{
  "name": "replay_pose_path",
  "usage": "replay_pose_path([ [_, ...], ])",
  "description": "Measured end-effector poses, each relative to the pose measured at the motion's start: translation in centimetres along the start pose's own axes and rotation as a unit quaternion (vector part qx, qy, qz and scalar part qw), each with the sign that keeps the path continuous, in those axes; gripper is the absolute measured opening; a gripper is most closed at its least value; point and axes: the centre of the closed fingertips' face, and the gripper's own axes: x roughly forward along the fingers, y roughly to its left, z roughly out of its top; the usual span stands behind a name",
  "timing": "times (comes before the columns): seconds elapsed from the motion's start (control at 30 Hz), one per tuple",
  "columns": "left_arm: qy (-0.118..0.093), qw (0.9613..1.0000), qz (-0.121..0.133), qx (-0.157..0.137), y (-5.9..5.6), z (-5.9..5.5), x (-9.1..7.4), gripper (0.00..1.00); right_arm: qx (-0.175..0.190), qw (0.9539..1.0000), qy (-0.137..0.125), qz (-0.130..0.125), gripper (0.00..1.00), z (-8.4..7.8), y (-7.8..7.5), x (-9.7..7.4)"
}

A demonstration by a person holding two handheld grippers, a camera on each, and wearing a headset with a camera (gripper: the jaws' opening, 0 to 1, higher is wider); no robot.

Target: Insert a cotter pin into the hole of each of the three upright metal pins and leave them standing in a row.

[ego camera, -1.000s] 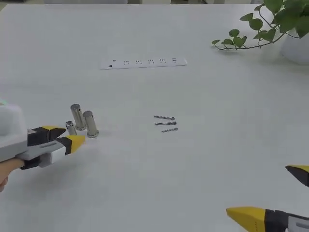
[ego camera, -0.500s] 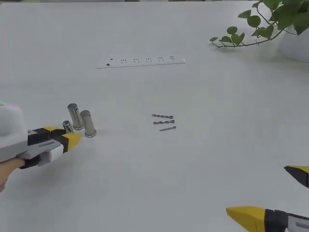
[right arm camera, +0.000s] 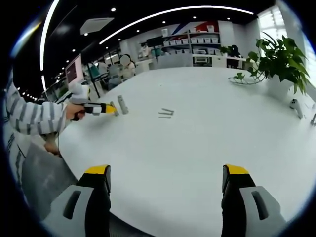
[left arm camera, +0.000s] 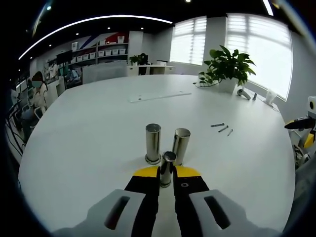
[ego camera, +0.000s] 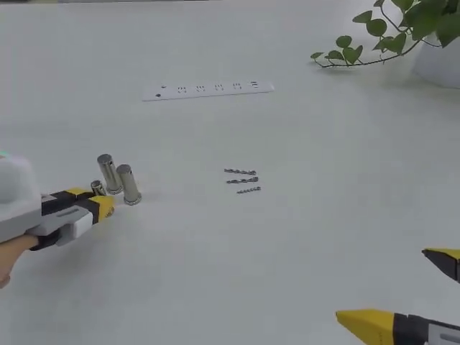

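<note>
- Left gripper (left arm camera: 167,174), bottom centre of the left gripper view: we see its yellow-tipped jaws closed on the short pin (left arm camera: 168,165), which stands upright between them.
- Just behind, a tall pin (left arm camera: 152,143) and a second tall pin (left arm camera: 180,144) stand upright side by side on the white table (left arm camera: 98,128).
- In the head view, we find this cluster at the left edge and three cotter pins (ego camera: 241,180) lying loose near the frame's centre, well apart from it.
- Right gripper (right arm camera: 165,173), lower right of the head view: jaws spread wide, holding nothing.
- A power strip (ego camera: 208,89) lies at upper centre, and a plant (ego camera: 402,29) stands at the upper right.
</note>
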Motion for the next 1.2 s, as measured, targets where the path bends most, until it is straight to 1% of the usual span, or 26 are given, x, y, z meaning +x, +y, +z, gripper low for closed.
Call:
replay_pose_path([
  [0.03, -0.001, 1.0, 0.002, -0.004, 0.0, 0.0, 0.0, 0.08, 0.001, 1.0, 0.0, 0.0, 0.95, 0.0, 0.0, 0.0],
  [0.23, 0.0, 0.9999, 0.006, 0.008, 0.0, 0.0, 0.1, 0.08, 0.004, 1.0, 0.0, 0.001, 0.95, -0.2, -0.1, 0.1],
  [0.37, -0.001, 1.0, 0.009, 0.002, 0.0, 0.1, 0.0, 0.07, 0.001, 1.0, -0.004, 0.0, 0.94, 0.0, -0.2, 0.2],
  [0.4, -0.001, 0.9999, 0.01, 0.005, 0.0, 0.1, 0.0, 0.07, 0.001, 1.0, -0.005, 0.0, 0.94, 0.0, -0.2, 0.2],
  [0.47, 0.003, 0.9997, 0.01, 0.022, -0.2, 0.0, 0.0, 0.07, 0.002, 1.0, -0.007, 0.002, 0.94, 0.2, -0.1, 0.2],
  [0.7, 0.01, 0.9993, 0.02, 0.029, -0.5, -0.1, -0.2, 0.07, 0.001, 0.9999, -0.012, 0.005, 0.93, 0.3, -0.3, 0.3],
  [0.9, 0.018, 0.9985, 0.021, 0.048, -1.7, -0.6, -1.1, 0.07, 0.002, 0.9998, -0.018, 0.006, 0.93, 0.4, -0.4, 0.2],
  [0.97, 0.017, 0.9982, 0.019, 0.055, -2.3, -0.7, -1.5, 0.07, 0.0, 0.9998, -0.02, 0.009, 0.93, 0.5, -0.3, 0.3],
  [1.03, 0.016, 0.9982, 0.019, 0.054, -2.8, -0.7, -1.9, 0.07, -0.001, 0.9997, -0.023, 0.012, 0.93, 0.5, -0.1, 0.3],
  [1.07, 0.015, 0.9982, 0.02, 0.055, -3.1, -0.7, -2.1, 0.07, -0.002, 0.9996, -0.024, 0.013, 0.93, 0.6, -0.1, 0.3],
  [1.1, 0.015, 0.9977, 0.023, 0.061, -3.4, -0.7, -2.4, 0.07, -0.002, 0.9996, -0.025, 0.015, 0.93, 0.6, 0.0, 0.3],
  [1.13, 0.014, 0.9978, 0.024, 0.06, -3.7, -0.6, -2.5, 0.07, -0.003, 0.9995, -0.026, 0.016, 0.93, 0.6, 0.1, 0.3],
  [1.2, 0.008, 0.998, 0.02, 0.059, -4.5, -0.5, -3.1, 0.07, -0.01, 0.9995, -0.023, 0.02, 0.93, 0.6, 0.3, 0.3],
])
